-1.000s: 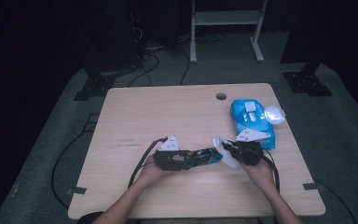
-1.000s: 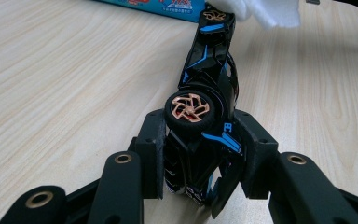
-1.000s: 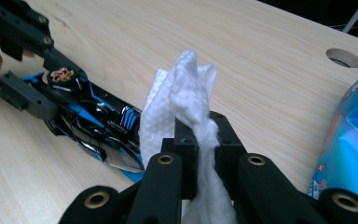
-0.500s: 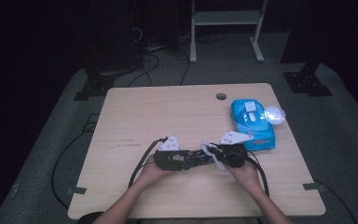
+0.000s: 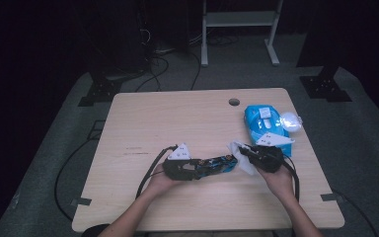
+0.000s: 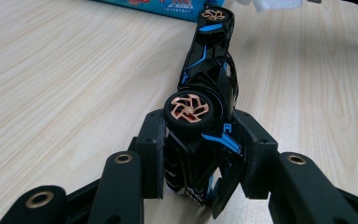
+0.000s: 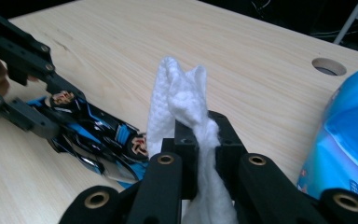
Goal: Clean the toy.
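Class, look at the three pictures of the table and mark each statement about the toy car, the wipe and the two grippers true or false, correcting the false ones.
1. The left gripper holds a black and blue toy car. True.
2. The right gripper is open, with nothing between its fingers. False: it is shut on a white wipe.
3. The toy car's wheels have copper-coloured rims. True.
4. The blue wipe pack lies at the table's left edge. False: it lies on the right side.
5. The table has a round hole. True.

Toy car lies left of wipes pack.
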{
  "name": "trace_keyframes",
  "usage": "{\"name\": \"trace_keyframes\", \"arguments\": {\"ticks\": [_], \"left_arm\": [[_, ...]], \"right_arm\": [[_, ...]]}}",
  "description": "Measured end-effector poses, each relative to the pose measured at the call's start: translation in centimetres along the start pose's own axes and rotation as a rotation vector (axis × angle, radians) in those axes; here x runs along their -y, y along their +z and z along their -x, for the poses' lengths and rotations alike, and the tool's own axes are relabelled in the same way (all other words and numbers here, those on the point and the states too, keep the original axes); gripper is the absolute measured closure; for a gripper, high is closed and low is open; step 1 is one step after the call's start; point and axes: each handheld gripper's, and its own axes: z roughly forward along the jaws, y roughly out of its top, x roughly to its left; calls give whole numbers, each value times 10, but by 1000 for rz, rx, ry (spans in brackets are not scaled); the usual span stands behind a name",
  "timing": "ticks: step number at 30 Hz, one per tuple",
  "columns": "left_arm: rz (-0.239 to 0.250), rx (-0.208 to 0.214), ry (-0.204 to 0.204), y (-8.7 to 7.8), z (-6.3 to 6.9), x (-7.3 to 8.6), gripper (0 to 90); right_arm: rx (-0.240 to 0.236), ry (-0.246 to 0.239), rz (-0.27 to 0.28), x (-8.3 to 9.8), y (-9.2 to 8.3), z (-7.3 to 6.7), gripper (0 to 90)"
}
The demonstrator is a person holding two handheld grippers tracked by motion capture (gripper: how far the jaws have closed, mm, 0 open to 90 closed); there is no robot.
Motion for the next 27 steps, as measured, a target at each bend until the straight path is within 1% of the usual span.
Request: {"name": "trace_keyframes", "arguments": {"ticks": [3,5,8,10,11,12,13,15,17,19,23,24,25,27], "left_arm": [[3,1,-1,0,0,0,589],[4,2,0,1,0,0,589],[4,1,-1,1,0,0,589],[5,2,-2,1,0,0,589],[6,3,-3,1,0,1,589],[8,3,-5,1,0,1,589],[9,2,-5,1,0,1,589],[9,1,-4,1,0,1,589],[12,0,-5,1,0,1,589],[10,0,-9,1,1,1,589],[14,3,-13,1,0,1,589],[13,2,-13,1,0,1,589],[13,2,-14,1,0,2,588],[14,0,-11,1,0,2,588]], "right_arm": [[-9,-21,-27,2,8,-6,823],[-27,-37,-45,2,16,-13,823],[-41,-59,-52,1,24,-22,823],[-57,-58,-51,-2,27,-27,824],[-62,-67,-52,-4,30,-30,824],[-72,-66,-52,-5,32,-32,823],[-92,-61,-50,-6,35,-35,824],[-107,-70,-51,-9,40,-41,824],[-148,-73,-56,-14,46,-47,824],[-169,-95,-61,-17,54,-56,824],[-225,-106,-50,-24,67,-76,824],[-231,-111,-50,-25,70,-79,824],[-223,-132,-50,-26,72,-83,824],[-225,-141,-53,-27,72,-82,824]]}}
